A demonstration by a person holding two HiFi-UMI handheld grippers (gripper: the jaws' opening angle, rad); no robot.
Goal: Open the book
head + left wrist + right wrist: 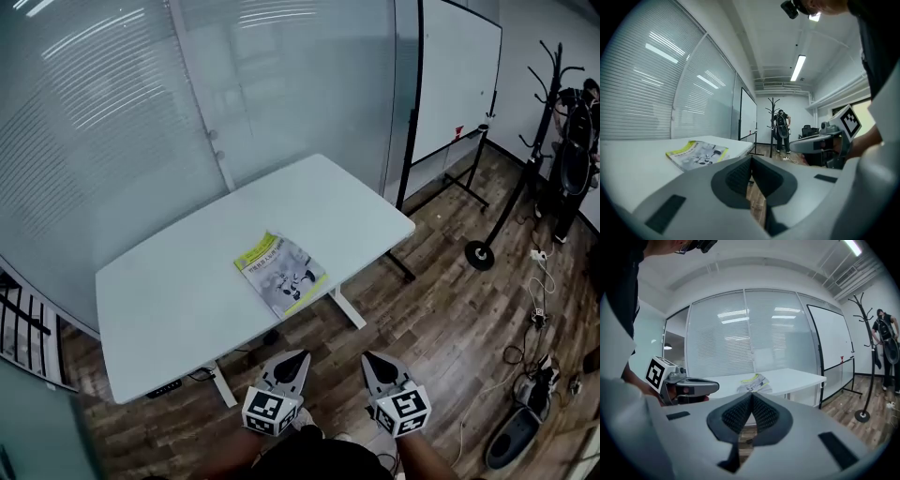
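Head view: thin softcover book [280, 273] lies flat and closed, cover up, on the white table [169, 291], near the edge facing the person, turned at an angle. Left gripper [303, 355] and right gripper [367, 357] hang low over the floor, short of the table, well apart from the book; both claws pinched together, nothing in them. Left gripper view: jaws meet at the tips, empty; book off to the left on the tabletop, yellow-green band along one edge. Right gripper view: jaws closed, empty; book straight ahead past the tips. Handling guess: light, floppy, glossy cover likely slippery, pages crease easily. Best to pin one side down and catch a free cover corner or fore-edge with the other tip. Can't tell which edge is the spine.
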